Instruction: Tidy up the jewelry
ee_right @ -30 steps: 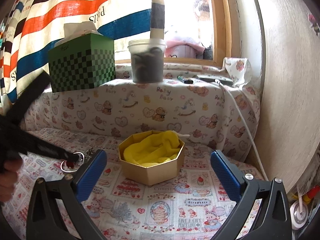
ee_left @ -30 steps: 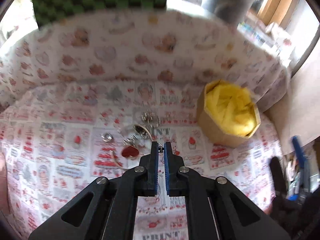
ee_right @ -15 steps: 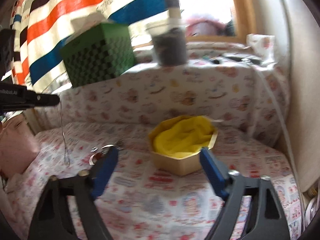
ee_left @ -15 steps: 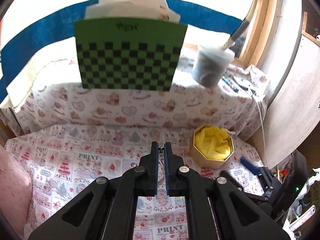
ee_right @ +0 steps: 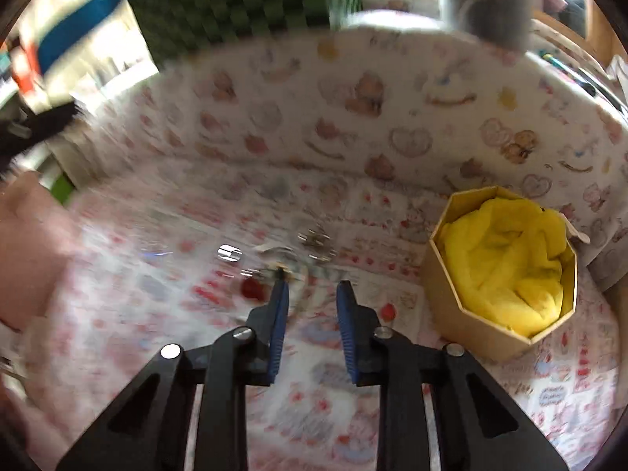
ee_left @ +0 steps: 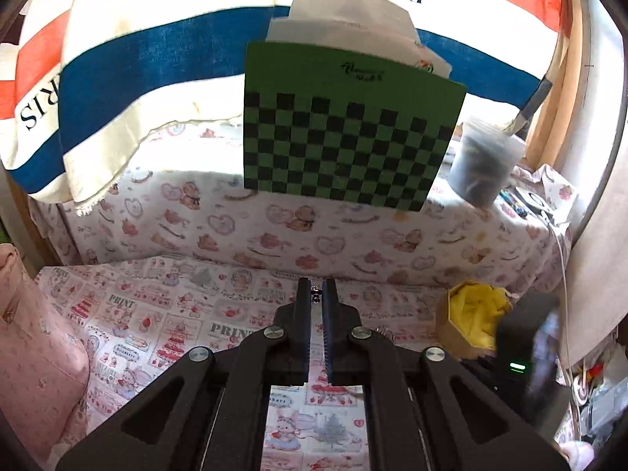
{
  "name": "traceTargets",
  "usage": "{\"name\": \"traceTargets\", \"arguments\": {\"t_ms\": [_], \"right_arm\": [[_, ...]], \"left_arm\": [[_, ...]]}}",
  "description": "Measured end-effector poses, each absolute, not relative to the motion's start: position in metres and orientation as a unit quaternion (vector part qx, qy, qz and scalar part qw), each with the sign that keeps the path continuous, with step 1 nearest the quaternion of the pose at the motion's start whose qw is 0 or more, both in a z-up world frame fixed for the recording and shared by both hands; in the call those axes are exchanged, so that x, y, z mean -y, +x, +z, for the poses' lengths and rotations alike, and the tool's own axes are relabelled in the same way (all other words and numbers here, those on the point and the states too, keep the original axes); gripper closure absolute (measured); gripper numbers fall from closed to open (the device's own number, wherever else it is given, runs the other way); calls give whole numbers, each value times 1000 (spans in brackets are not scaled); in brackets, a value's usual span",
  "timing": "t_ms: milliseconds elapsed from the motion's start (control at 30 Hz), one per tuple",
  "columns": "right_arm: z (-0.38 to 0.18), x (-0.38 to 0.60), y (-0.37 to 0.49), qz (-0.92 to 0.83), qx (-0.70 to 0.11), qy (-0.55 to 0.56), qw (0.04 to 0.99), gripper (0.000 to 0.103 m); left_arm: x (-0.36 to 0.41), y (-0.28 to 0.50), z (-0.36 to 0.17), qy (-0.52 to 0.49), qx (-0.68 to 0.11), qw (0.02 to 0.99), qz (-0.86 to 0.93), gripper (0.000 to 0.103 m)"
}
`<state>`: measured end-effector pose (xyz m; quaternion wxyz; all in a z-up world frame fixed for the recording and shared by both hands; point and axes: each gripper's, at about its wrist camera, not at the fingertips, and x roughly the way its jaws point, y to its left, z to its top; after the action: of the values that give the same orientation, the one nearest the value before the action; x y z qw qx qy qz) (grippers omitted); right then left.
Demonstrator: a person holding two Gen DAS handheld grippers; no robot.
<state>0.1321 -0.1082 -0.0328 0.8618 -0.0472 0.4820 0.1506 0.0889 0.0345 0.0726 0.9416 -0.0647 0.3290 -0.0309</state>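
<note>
Left gripper (ee_left: 316, 294) clamped almost shut on a small dark metal clasp (ee_left: 314, 295) of jewelry, raised above the printed pink-and-white cloth (ee_left: 165, 314). Right gripper (ee_right: 312, 294) parted with a narrow gap, gripping nothing, tips just over blurred silver jewelry pieces (ee_right: 314, 239) and a red heart pendant (ee_right: 251, 288) lying on the cloth. To its right, an open gold octagonal cardboard box (ee_right: 463, 314), lined with crumpled yellow fabric (ee_right: 506, 259); contents otherwise not discernible.
</note>
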Motion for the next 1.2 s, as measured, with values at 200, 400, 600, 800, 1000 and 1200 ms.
{"name": "traceTargets", "arguments": {"t_ms": [200, 400, 600, 800, 1000, 1200], "right_arm": [[-47, 99, 147, 143, -501, -53, 852, 79], [-50, 86, 145, 118, -488, -83, 861, 100], [-47, 110, 124, 131, -483, -36, 865, 101], [-13, 160, 106, 146, -456, 14, 878, 101], [20, 207, 102, 154, -412, 86, 894, 100], [47, 249, 104, 123, -362, 131, 914, 100]], "left_arm": [[-42, 83, 77, -64, -313, 947, -34, 99], [-49, 85, 73, -73, -321, 944, -27, 99], [-54, 81, 73, -78, -320, 944, -18, 99], [-43, 70, 89, -64, -306, 950, -23, 99], [-25, 62, 107, -50, -296, 954, -29, 99], [-2, 66, 122, -40, -293, 954, -40, 98]]}}
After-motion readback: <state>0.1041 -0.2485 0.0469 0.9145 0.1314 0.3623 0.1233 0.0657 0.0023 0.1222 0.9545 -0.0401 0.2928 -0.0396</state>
